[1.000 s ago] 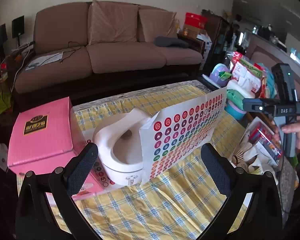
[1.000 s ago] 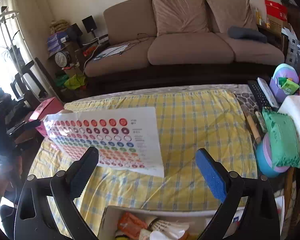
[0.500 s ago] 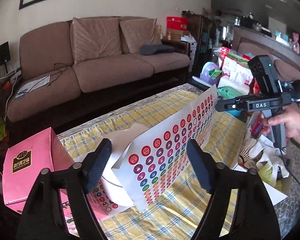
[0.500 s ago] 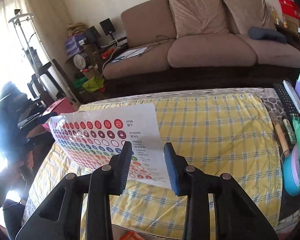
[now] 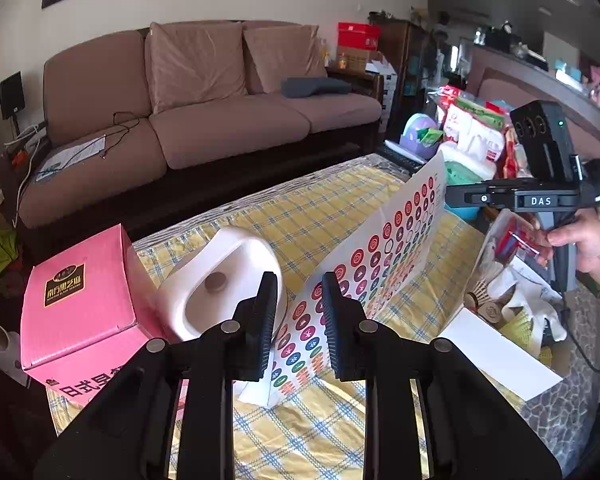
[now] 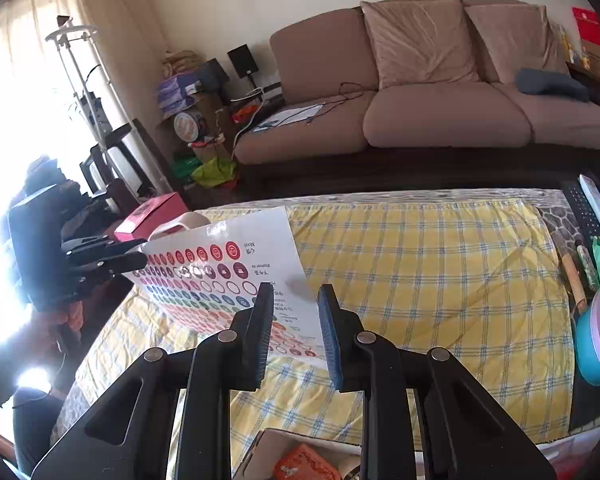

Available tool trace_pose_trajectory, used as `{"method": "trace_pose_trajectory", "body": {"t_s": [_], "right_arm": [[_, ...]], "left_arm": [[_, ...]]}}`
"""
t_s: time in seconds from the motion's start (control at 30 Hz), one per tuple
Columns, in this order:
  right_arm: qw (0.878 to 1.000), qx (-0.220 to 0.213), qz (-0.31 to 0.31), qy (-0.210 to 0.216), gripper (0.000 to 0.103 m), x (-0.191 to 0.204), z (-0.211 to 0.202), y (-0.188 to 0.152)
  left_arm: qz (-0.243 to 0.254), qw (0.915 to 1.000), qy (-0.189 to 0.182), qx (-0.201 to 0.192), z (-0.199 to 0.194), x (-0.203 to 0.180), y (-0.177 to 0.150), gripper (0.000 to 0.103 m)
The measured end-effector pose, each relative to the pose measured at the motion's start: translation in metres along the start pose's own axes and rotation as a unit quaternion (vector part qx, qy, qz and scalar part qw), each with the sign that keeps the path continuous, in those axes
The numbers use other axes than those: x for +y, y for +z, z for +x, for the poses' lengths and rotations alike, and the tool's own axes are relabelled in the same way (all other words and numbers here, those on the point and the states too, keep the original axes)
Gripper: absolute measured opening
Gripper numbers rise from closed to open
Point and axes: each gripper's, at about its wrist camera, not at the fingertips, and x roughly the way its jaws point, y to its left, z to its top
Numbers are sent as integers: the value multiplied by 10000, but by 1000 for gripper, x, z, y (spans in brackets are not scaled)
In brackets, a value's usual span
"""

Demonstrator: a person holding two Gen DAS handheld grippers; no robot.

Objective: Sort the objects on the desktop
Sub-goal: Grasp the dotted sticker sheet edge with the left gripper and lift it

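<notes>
A sheet of coloured round stickers [image 5: 374, 264] stands lifted on edge above a table covered by a yellow checked cloth [image 6: 440, 264], stretched between 2 hand-held grippers. In the left wrist view, the left gripper [image 5: 298, 306] has its jaws closing, with the near end of the sheet between the 2 black pads; a narrow gap shows on each side of the paper, so whether the pads yet press on it cannot be told. At 3 o'clock in that view the right gripper [image 5: 450, 196], gripped by a hand [image 5: 580, 242], meets the sheet's far upper corner. From the right wrist view, the right gripper [image 6: 294, 308] has its jaws closing too, the sheet's near corner lying between the pads, with daylight visible beside the right pad; the left gripper [image 6: 138, 258] reaches the sheet's far edge at 9 o'clock. Behind the sheet, at 9 o'clock in the left wrist view, sit a white pot with a wide handle [image 5: 216, 280] and, just beside it, a pink box [image 5: 80, 304]. At 4 o'clock lies an open box of shuttlecocks [image 5: 500, 308]. A brown sofa [image 5: 204, 120] fills the background at 12 o'clock.
</notes>
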Motion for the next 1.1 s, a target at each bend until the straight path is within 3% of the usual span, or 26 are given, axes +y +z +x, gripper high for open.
{"method": "trace_pose_trajectory", "body": {"t_s": [0.33, 0.37, 0.4, 0.43, 0.57, 0.7, 0.8, 1.1], "right_arm": [[9991, 399, -157, 65, 25, 4, 7, -13], [9991, 373, -159, 114, 25, 5, 7, -14], [9992, 326, -148, 174, 24, 6, 5, -14], [9994, 258, -140, 195, 24, 8, 3, -14], [9996, -142, 24, 236, 21, 9, -17, -9], [9973, -620, 213, 339, 20, 14, -53, 1], [9945, -917, 202, 475, 20, 24, -94, 8], [9896, -1422, 154, 165, 20, 32, -237, -13]], "left_arm": [[-83, 9993, -322, 163, -2, 0, -19, 26], [-120, 9988, -406, 227, 0, 2, -20, 24], [-157, 9984, -470, 284, 2, 1, -21, 9], [-167, 9983, -462, 314, 2, 0, -21, 4], [-258, 9980, -541, 195, -14, -6, -11, 4], [-204, 9975, -668, 61, -41, -19, 9, 2], [-200, 9946, -1014, -98, -67, -41, 31, 0], [154, 9808, -1946, -51, -107, -155, 85, 0]]}}
